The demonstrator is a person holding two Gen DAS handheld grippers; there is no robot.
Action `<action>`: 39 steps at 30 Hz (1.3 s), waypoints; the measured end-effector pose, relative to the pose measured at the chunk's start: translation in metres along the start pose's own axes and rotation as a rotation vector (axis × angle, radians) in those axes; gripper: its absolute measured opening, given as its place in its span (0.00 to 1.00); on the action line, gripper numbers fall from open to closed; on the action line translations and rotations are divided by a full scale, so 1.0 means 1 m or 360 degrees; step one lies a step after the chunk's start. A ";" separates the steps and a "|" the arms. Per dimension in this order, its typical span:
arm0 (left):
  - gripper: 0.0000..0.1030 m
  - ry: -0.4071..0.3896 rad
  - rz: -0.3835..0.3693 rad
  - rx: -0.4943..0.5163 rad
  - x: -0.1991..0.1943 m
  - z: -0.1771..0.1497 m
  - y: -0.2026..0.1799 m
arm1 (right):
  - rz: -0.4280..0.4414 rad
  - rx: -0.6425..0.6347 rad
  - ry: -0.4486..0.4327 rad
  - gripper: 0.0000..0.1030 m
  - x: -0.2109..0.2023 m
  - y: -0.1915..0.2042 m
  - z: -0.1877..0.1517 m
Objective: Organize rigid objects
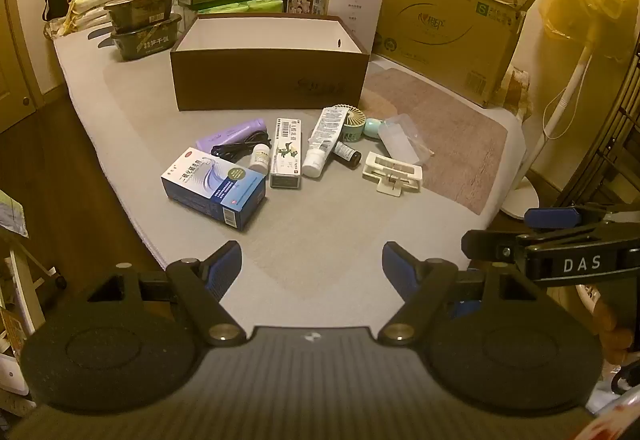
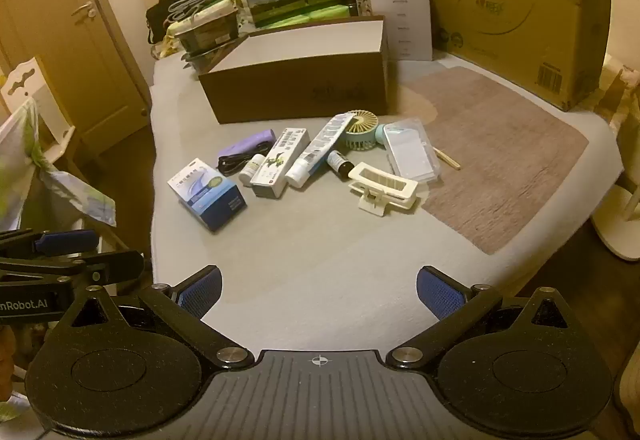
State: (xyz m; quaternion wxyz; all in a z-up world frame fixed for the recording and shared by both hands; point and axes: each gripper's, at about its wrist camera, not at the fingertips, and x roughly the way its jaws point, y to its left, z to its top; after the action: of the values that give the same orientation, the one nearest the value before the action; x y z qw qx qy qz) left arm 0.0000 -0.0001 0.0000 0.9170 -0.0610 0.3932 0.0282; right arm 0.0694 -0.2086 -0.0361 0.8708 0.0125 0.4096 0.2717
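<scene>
Fingers [image 1: 228, 264] of both grippers spread wide, empty — medicine box [image 1: 214, 187] nearest, brown box [image 1: 270, 80] behind.

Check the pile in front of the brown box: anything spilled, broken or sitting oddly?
Nothing spilled or visibly broken. The white tube leans askew across the mini fan and the small dark bottle. The brown box looks empty from the left wrist view.

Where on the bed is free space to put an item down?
Free: the grey strip between the grippers and the blue box; the brown mat right of the white clip. The brown box looks empty. Crowded: the cluster around the toothpaste tube.
</scene>
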 end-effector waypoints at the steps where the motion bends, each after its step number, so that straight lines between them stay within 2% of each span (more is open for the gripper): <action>1: 0.73 0.0010 -0.0004 -0.0002 0.000 0.000 0.000 | -0.0003 0.0001 0.0012 1.00 0.000 0.000 0.000; 39: 0.73 0.0011 -0.0009 -0.0008 0.000 0.000 0.000 | -0.0005 -0.0003 0.0001 1.00 0.001 0.001 0.000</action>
State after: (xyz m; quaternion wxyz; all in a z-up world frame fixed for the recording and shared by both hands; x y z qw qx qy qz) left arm 0.0002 -0.0001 0.0001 0.9156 -0.0644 0.3960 0.0263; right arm 0.0699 -0.2075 -0.0364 0.8711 0.0110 0.4098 0.2705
